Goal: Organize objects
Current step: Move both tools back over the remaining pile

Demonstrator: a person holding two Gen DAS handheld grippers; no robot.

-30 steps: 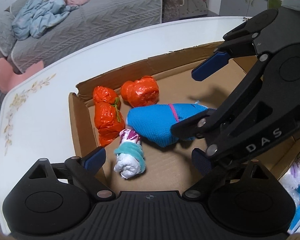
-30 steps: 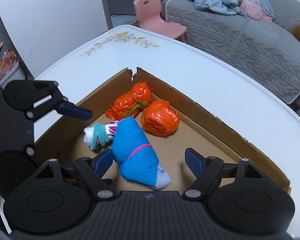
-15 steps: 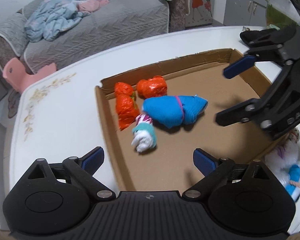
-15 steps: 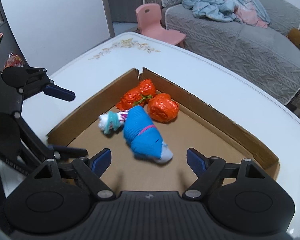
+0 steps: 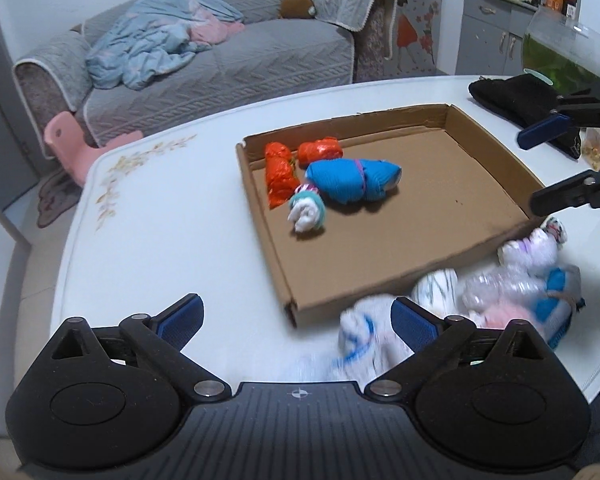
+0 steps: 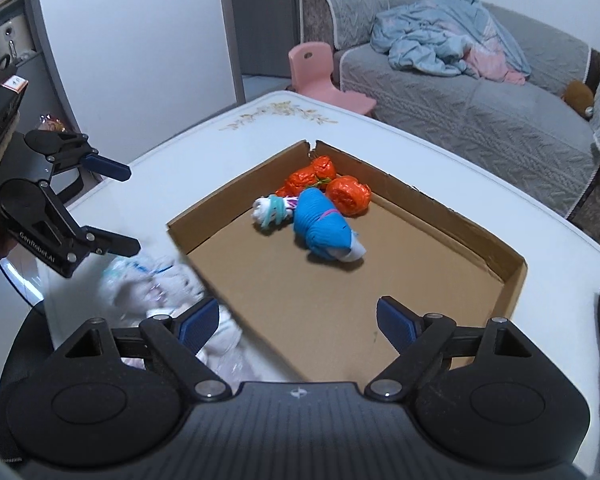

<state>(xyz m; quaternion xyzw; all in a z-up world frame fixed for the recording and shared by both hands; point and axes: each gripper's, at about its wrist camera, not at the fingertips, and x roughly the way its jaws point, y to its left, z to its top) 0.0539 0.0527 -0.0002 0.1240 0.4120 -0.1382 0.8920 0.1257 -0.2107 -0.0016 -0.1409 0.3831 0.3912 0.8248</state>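
Note:
A shallow cardboard box point(image 5: 476, 248) point(image 6: 516, 276) lies on the white table. In its far corner sit a blue sock roll point(image 5: 350, 180) point(image 6: 320, 228), a white and teal roll point(image 5: 306, 214) point(image 6: 270, 210) and orange wrapped bundles point(image 5: 280, 172) point(image 6: 348, 194). A pile of white, pink and blue rolled socks point(image 5: 500, 292) point(image 6: 152, 284) lies on the table outside the box's near edge. My left gripper point(image 5: 296, 320) point(image 6: 114, 206) is open and empty above the table beside the pile. My right gripper point(image 6: 298, 322) point(image 5: 540, 168) is open and empty over the box's near edge.
A black cloth point(image 5: 516, 98) and a glass bowl point(image 5: 560, 56) stand at the table's far right. A grey sofa point(image 5: 220, 68) with a blue blanket and a pink child's chair point(image 6: 320, 76) stand beyond the table.
Both grippers have pulled back and up, out of the box, staying open. The blue sock roll stays in the box. The pile outside the box has come into view.

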